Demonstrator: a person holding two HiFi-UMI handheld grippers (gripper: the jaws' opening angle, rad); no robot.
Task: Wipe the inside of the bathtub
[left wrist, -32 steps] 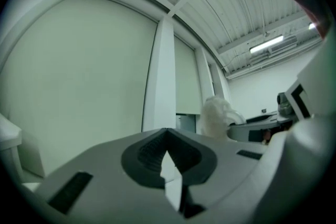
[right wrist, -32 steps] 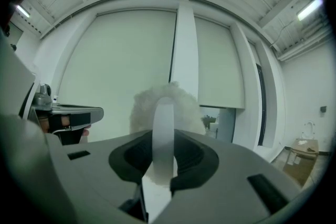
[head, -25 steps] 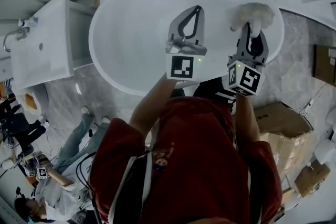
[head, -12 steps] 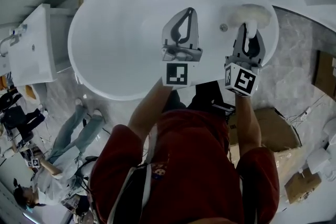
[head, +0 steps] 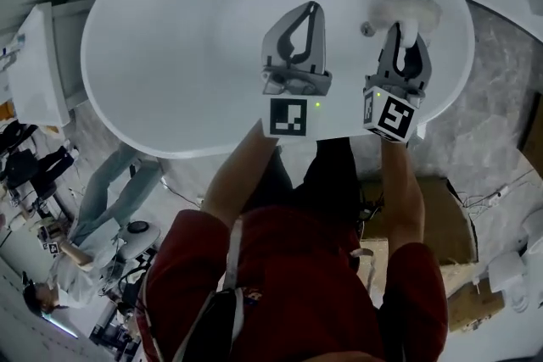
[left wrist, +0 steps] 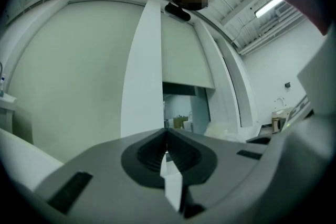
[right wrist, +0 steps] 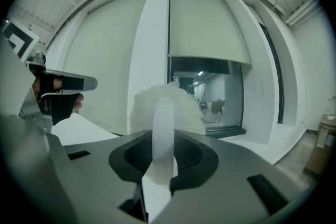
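The white bathtub (head: 187, 47) fills the upper half of the head view. It sits more centrally and takes up more of the frame than a second ago. The white washbasin cabinet (head: 34, 72) has slid out to the left edge.

The left gripper (head: 312, 9) hangs over the middle of the tub. Its own view shows the jaws together with nothing between them (left wrist: 166, 136), as they were before.

The right gripper (head: 400, 33) is at the upper right of the frame, over the tub's right end. It is clamped on the white handle (right wrist: 164, 128) of a fluffy white wiping pad (head: 411, 7). The handle stands upright between the jaws and the pad (right wrist: 139, 110) spreads just beyond their tips.

The pad lies against the inner wall near the rim, just right of the round drain fitting (head: 366, 29). That fitting could not be seen a second ago and came into sight half a second ago. The pad has stayed at the same end of the tub, and both grippers now sit slightly higher in the frame.

A red shirt (head: 297, 284) fills the bottom centre. A bystander (head: 93, 208) stands on the marble floor (head: 501, 114) at the lower left, closer to the tub's edge in the frame than before. A cardboard box (head: 437, 212) lies at the lower right.
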